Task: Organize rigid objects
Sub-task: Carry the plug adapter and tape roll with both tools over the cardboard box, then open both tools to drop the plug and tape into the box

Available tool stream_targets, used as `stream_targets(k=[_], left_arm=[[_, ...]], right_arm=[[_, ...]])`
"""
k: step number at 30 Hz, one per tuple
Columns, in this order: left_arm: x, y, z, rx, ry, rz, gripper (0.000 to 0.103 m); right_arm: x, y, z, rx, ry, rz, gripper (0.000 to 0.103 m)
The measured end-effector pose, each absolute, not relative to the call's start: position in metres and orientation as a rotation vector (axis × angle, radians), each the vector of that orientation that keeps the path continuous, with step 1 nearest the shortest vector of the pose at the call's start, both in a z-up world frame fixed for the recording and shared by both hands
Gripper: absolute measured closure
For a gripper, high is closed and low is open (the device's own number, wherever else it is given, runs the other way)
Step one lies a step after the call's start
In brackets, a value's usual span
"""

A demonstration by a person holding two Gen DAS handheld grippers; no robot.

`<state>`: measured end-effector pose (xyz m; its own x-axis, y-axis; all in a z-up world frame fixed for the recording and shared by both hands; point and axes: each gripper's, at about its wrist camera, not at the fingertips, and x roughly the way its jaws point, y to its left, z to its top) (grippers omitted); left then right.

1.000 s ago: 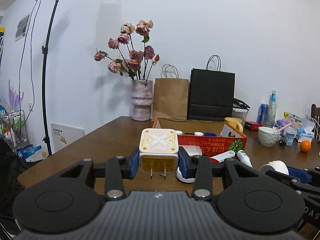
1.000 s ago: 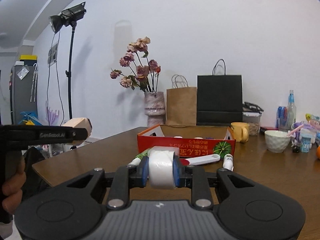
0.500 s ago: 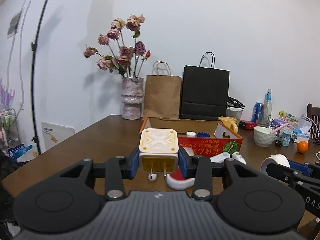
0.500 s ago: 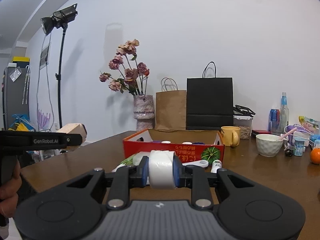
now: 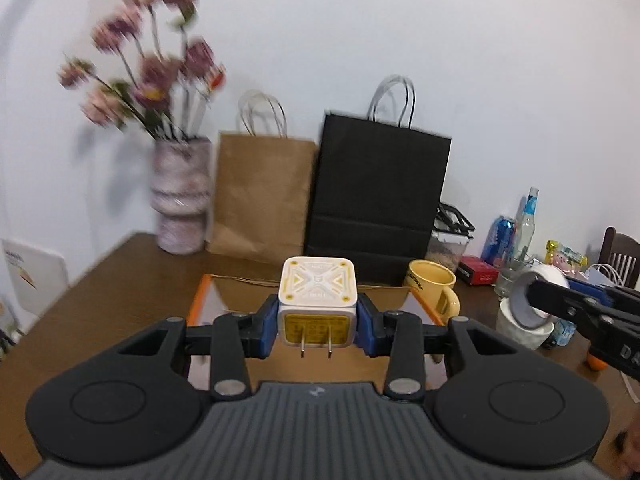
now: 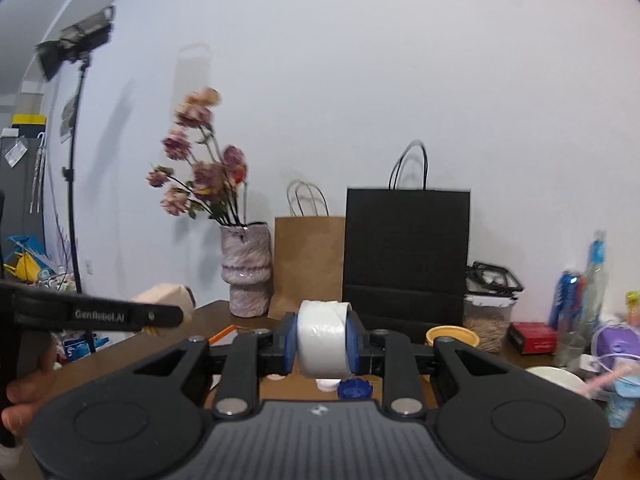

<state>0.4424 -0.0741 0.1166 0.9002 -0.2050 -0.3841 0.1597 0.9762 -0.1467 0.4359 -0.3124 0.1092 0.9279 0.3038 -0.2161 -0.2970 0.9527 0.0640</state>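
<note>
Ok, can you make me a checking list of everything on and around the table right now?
Surface: brown wooden table, crowded along the wall side.
Job's things: white-and-yellow plug cube; white tape roll; open cardboard box below them.
Clutter: yellow mug, flower vase, brown paper bag, black paper bag, bottles, white bowl.
Grippers: left hand-held gripper shut on the plug cube; right hand-held gripper shut on the tape roll.
Cables: white cord at the far right.
Surroundings: white wall, light stand.
</note>
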Motion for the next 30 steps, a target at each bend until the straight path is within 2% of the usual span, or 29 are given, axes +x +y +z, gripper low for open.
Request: stream_targets(k=[7,15,22,30], left_arm=[[0.566,-0.1,0.094,-0.078,0.632,-0.172,0.064],[0.655,-0.114,0.04,-0.033,0.804,-0.122,0.063],[0.679,-0.126,0.006,0.008,0.877,-0.121,0.063],[0.69,-0.129,-0.008,0.005,0.923,-0.095,0.063]], right_arm=[[0.575,-0.316,0.109,0.098,0.478,0.34,0.079],[0.69,-0.308,0.045,0.072,0.761,0.271,0.079],[0.712,-0.308,0.006,0.048,0.841,0.233,0.079],[0.72,-0.299,-0.006,-0.015,0.867,0.21,0.079]])
